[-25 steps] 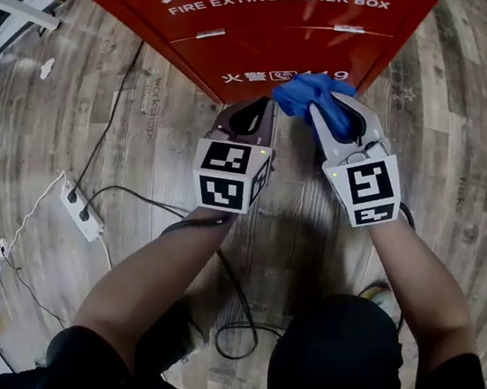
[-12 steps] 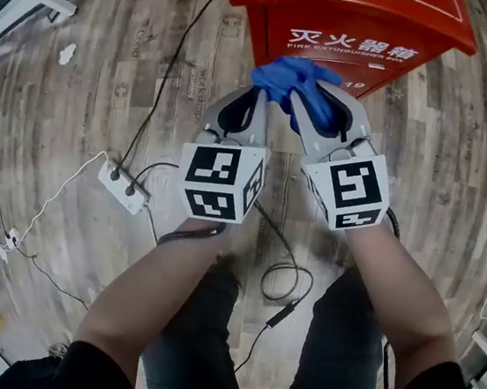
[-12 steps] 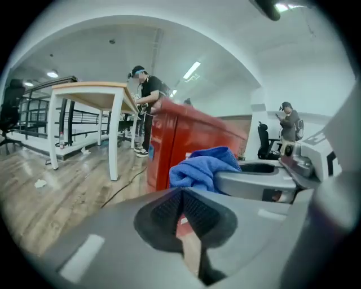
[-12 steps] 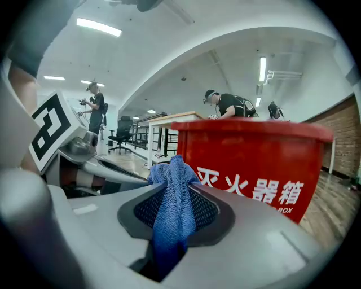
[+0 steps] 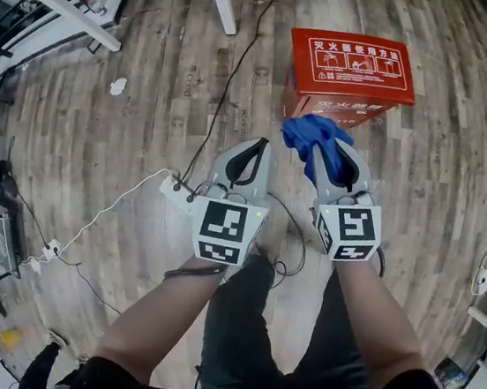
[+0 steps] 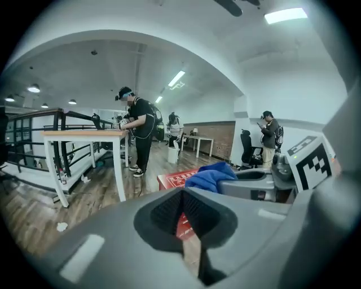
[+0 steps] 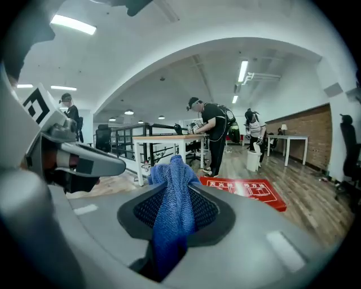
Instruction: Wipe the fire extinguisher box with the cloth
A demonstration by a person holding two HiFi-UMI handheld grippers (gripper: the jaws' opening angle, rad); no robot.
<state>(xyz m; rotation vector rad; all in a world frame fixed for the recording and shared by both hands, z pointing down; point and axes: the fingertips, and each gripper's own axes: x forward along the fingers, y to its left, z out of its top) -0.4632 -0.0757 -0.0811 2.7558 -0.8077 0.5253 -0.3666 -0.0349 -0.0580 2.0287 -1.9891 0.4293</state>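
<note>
Two things have shifted in the last second: you have come up and away from the fire extinguisher box, and the cloth has come off it with you. A second ago the red front filled the top of the head view and the blue cloth was pressed against its lower edge. Now the whole box sits small on the wood floor, ahead of your right side, with its labelled top face showing.

Your right gripper is clenched on the cloth. In the right gripper view the blue fabric is pinched between the two pads and bunches out past the tips, with the box lying well beyond it on the floor. Your left gripper is closed too, but on nothing. In its own view the pads meet, with only a sliver of the box seen past them. It hangs just beside the right one.

As I read it, the wiping is broken off for now, since the cloth touches no part of the box. Whether the front got a full pass I cannot say from here. If you mean to go on, the top face looks like the easiest surface to reach next, and you would need to lower the right gripper again. Mind the power strip and its cables by your feet.
</note>
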